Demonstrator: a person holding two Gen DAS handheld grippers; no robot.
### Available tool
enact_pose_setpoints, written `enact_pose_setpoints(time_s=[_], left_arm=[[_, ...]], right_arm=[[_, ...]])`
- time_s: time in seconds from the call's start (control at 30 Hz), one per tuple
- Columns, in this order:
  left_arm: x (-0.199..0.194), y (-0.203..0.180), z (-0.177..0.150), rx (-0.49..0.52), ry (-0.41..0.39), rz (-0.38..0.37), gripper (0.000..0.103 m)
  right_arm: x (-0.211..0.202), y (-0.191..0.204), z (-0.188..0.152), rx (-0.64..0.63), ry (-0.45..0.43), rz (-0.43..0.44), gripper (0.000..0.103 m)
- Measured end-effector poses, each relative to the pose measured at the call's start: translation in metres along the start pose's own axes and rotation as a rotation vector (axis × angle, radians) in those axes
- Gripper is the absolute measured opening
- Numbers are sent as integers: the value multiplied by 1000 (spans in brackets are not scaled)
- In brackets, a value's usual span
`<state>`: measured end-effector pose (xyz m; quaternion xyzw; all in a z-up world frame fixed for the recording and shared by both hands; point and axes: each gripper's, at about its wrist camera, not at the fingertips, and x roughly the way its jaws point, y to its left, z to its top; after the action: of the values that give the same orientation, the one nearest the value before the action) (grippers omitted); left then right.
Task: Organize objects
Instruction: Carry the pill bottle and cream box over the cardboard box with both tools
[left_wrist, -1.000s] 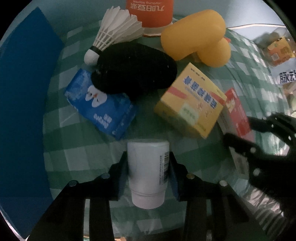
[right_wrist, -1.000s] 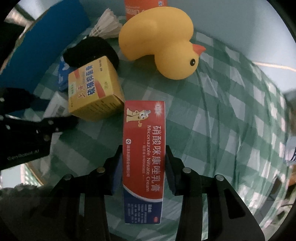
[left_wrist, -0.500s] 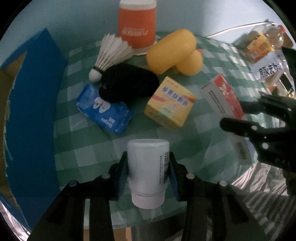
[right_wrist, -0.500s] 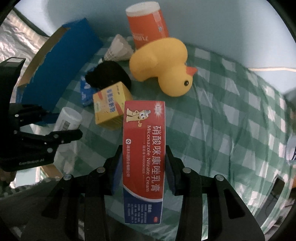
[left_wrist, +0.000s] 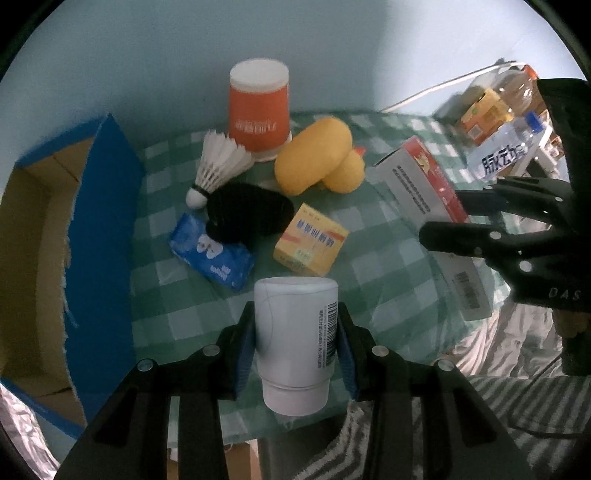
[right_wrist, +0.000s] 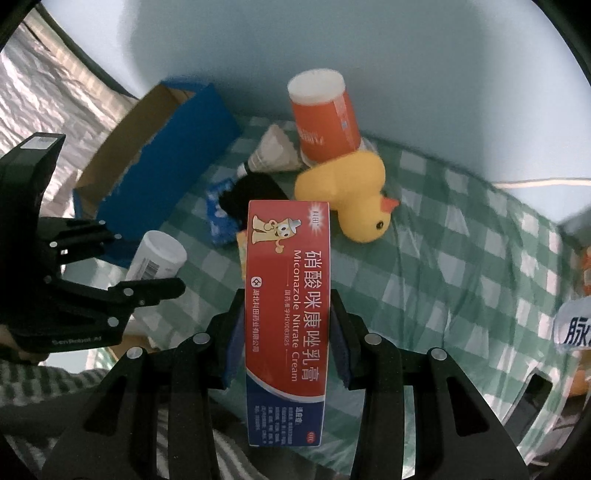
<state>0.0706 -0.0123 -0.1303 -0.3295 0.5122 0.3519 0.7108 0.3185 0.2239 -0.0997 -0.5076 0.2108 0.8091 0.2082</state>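
My left gripper (left_wrist: 295, 347) is shut on a white bottle (left_wrist: 295, 339) with a barcode, held above the near edge of the green checked table. My right gripper (right_wrist: 286, 339) is shut on a long red cream box (right_wrist: 288, 295), also lifted above the table. In the left wrist view the right gripper (left_wrist: 491, 221) and the red box (left_wrist: 424, 184) show at the right. In the right wrist view the left gripper (right_wrist: 122, 269) and the white bottle (right_wrist: 157, 258) show at the left.
On the checked cloth (left_wrist: 388, 258) lie a yellow box (left_wrist: 310, 240), a blue tissue pack (left_wrist: 210, 251), a black object (left_wrist: 247, 214), a shuttlecock (left_wrist: 218, 166), a yellow rubber duck (left_wrist: 321, 162) and an orange cup (left_wrist: 258, 110). A blue open cardboard box (left_wrist: 99, 240) stands at the left. Bottles (left_wrist: 506, 147) stand far right.
Both grippers have risen and drawn back from the table with their objects held. The table objects look smaller and farther, and the blue box's open inside has come into view.
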Motion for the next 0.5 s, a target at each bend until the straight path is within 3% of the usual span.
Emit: enact_pose_setpoints(time_s=[0.03, 0.5], left_arm=[[-2, -1, 2, 1, -4, 1, 40], [-56, 8, 21, -44, -96, 7, 40]], right_arm=[[-27, -1, -8, 4, -5, -1, 41], [-39, 35, 94, -9, -87, -23, 41]])
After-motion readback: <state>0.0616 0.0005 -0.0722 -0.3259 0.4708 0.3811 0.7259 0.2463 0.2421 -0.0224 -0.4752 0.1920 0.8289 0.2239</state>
